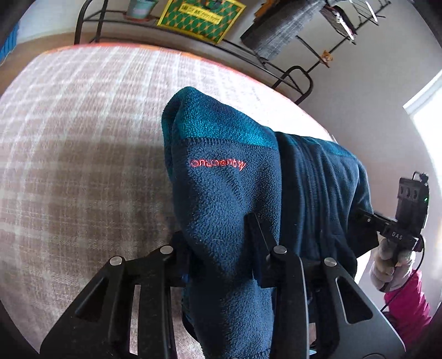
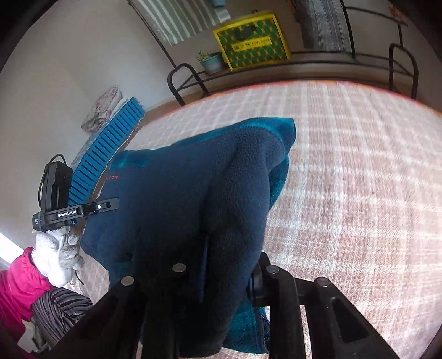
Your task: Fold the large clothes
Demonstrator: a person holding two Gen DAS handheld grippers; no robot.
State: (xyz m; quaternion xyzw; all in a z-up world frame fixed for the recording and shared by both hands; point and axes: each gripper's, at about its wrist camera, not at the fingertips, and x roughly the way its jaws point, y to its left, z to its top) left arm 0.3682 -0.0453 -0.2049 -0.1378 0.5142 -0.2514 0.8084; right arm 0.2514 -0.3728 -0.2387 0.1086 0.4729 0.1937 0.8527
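Observation:
A navy fleece jacket (image 1: 234, 193) with teal panels and a small red embroidered logo hangs bunched above the plaid-covered surface (image 1: 83, 138). My left gripper (image 1: 221, 256) is shut on a thick fold of it, with fabric spilling over both fingers. In the right wrist view the same fleece (image 2: 193, 193) drapes over my right gripper (image 2: 229, 276), which is shut on another fold; its fingertips are mostly buried in cloth. The jacket spans between the two grippers. A white-gloved hand (image 2: 55, 254) with a pink sleeve holds the left gripper's handle, and another gloved hand (image 1: 392, 265) holds the right one.
The pink-beige plaid cover (image 2: 359, 193) spreads wide below. Behind it stands a black metal rack (image 2: 187, 80) with a yellow-green box (image 2: 251, 41), a potted plant (image 2: 212, 62) and a grey cloth (image 1: 284, 24). A blue slatted crate (image 2: 110, 154) leans at the left wall.

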